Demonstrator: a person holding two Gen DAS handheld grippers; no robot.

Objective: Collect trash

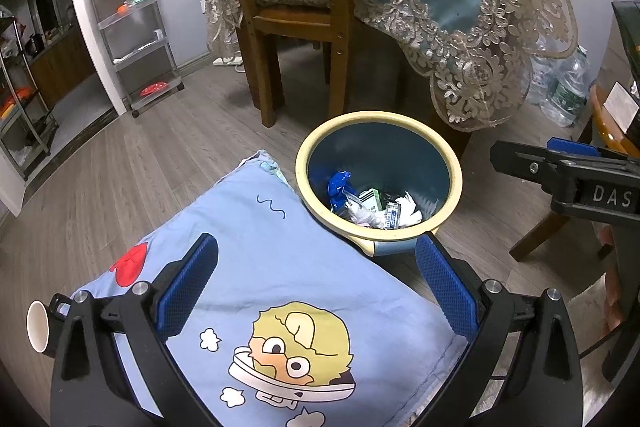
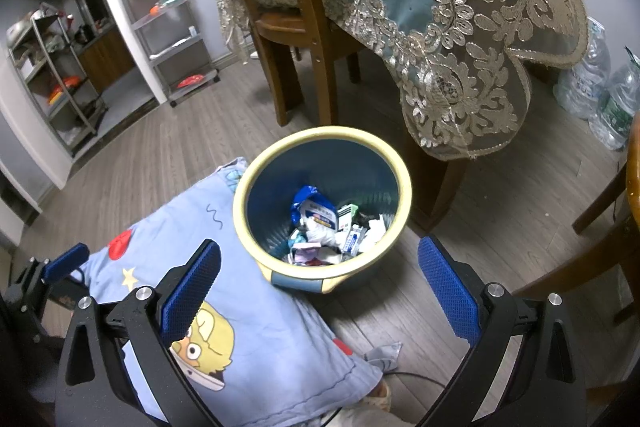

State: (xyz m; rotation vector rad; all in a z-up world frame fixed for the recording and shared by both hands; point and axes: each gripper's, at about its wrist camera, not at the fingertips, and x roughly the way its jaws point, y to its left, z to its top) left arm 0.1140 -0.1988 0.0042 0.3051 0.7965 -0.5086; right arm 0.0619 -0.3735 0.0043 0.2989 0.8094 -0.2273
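Both grippers, left point(image 1: 316, 291) and right point(image 2: 320, 291), spread empty above cartoon-print pillow point(image 1: 256, 267); beyond it, cream-rimmed blue wastebasket point(image 2: 256, 183) holding crumpled wrappers point(image 2: 320, 223), beside wooden chair point(image 1: 296, 19).

1. The left gripper point(image 1: 316, 283) has a black frame that splits into two curved arms, each with a long teardrop-shaped cutout near its base.
2. Its fingers point(image 1: 186, 291) carry bright blue pads with a fine knurled grid texture.
3. Round silver screw heads sit on the black joints just behind each pad.
4. The right gripper point(image 2: 320, 287) shares that build: black arms, blue textured pads point(image 2: 448, 291), silver screws.
5. Seen from the left wrist, its black side bears white letters "DAS".
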